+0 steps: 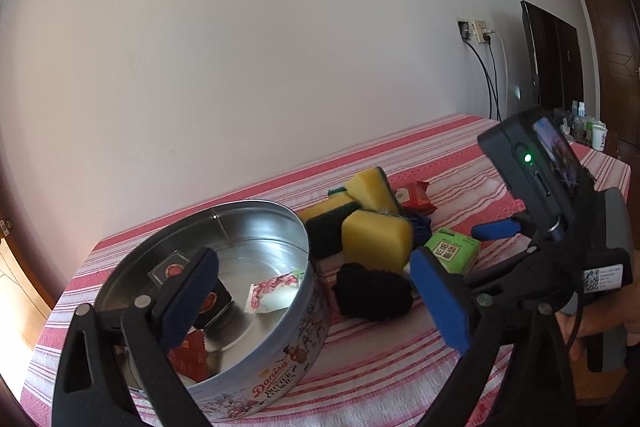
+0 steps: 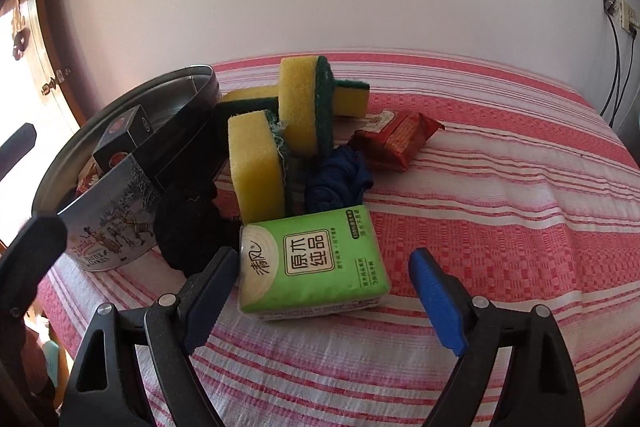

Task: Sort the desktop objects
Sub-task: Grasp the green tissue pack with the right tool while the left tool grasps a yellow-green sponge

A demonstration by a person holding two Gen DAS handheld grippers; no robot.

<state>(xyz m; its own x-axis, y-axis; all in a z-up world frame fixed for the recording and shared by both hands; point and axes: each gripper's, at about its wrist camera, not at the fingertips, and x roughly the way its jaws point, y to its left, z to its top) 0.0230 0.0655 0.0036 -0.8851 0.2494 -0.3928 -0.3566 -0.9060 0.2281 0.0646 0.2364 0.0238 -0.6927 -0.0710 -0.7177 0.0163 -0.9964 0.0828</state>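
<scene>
Left wrist view: the left gripper (image 1: 316, 303) has its jaws spread wide with nothing between the pads; one finger (image 1: 188, 301) hangs over the open Danisa butter cookie tin (image 1: 280, 359), the other finger (image 1: 440, 301) stands outside the tin's wall, above the red-and-white striped tablecloth (image 1: 400, 367). In the tin below the left finger lie a small black box (image 1: 216, 303), a pink-printed sachet (image 1: 268, 293) and a red sachet (image 1: 188, 355). Just beyond the gripper sit a black knitted item (image 1: 372, 293), yellow-and-green sponges (image 1: 376, 239) and a red packet (image 1: 416, 197). In the right wrist view the right gripper (image 2: 324, 303) is also wide apart and holds nothing, its fingers straddling the near end of a green tissue pack (image 2: 312, 263), which lies on the cloth; whether either pad touches the pack is unclear. A blue cloth bundle (image 2: 336, 183) lies just behind the pack.
</scene>
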